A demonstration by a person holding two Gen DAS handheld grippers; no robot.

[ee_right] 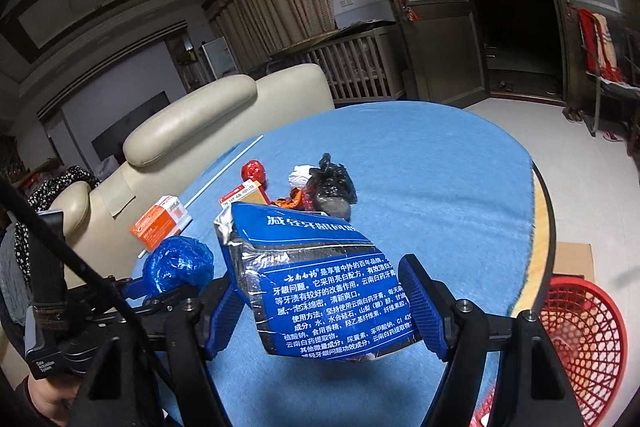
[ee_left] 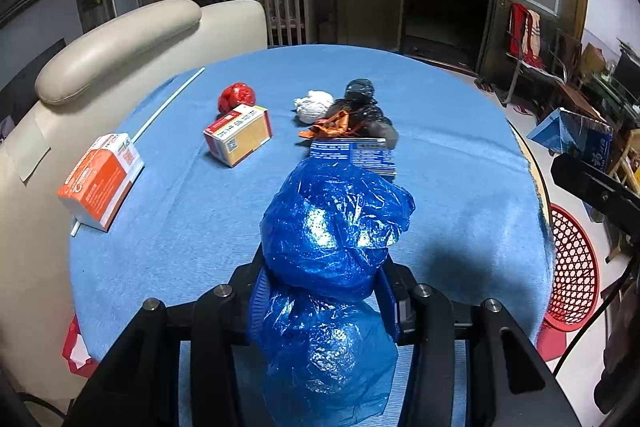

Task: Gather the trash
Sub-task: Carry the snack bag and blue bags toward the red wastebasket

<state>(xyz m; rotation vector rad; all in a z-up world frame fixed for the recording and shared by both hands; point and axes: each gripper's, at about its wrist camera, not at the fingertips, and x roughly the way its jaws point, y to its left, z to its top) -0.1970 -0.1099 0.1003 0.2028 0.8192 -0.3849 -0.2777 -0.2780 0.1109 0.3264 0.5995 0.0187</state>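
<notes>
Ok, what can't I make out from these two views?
- Left wrist view: the blue plastic bag in the left tool hides the near end of the flat blue box.
- Right wrist view: the toothpaste box in the right tool hides that flat box entirely.
- Red basket: cut off by the frame edge in both views; contents unseen.
- Orange scrap by the black bag: too crumpled to identify.
</notes>
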